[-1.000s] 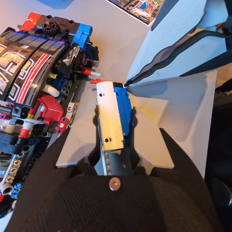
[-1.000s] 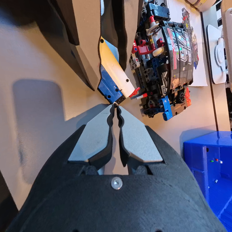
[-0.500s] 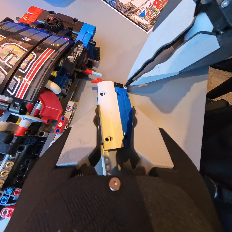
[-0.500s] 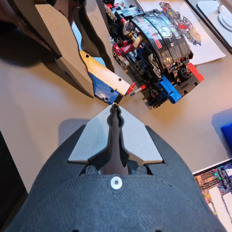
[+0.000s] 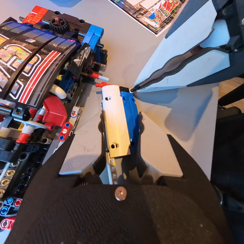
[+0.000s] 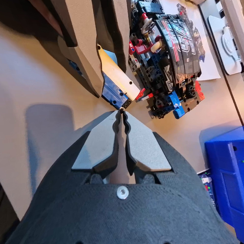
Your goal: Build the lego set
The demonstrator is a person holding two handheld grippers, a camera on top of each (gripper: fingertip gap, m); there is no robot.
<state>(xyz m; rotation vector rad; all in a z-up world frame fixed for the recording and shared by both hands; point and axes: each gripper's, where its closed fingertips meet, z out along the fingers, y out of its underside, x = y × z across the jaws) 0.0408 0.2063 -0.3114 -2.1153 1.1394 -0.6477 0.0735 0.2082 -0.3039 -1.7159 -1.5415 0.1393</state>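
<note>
My left gripper (image 5: 120,114) is shut on a long white and blue panel assembly (image 5: 116,118) and holds it just above the table, pointing forward. The assembly has a red pin (image 5: 102,84) and a black piece (image 5: 124,89) at its far end. My right gripper (image 6: 122,112) is shut on a small light pin (image 6: 122,109), which touches the assembly's black and blue end (image 6: 126,105). The right gripper also shows in the left wrist view (image 5: 133,89). The large black, red and blue lego car (image 5: 39,66) lies left of the assembly, also in the right wrist view (image 6: 171,66).
A printed instruction sheet (image 5: 151,13) lies at the far right. A blue bin (image 6: 227,171) stands to the right of my right gripper. A paper sheet (image 6: 208,74) and a white object (image 6: 227,43) lie beyond the car. The table edge (image 5: 213,132) runs close on the right. About 4 centimeters separates my left fingertips from my right.
My right gripper has swung and rolled about its tips, which stay at the end of the assembly. My left gripper keeps its hold and has barely moved.
</note>
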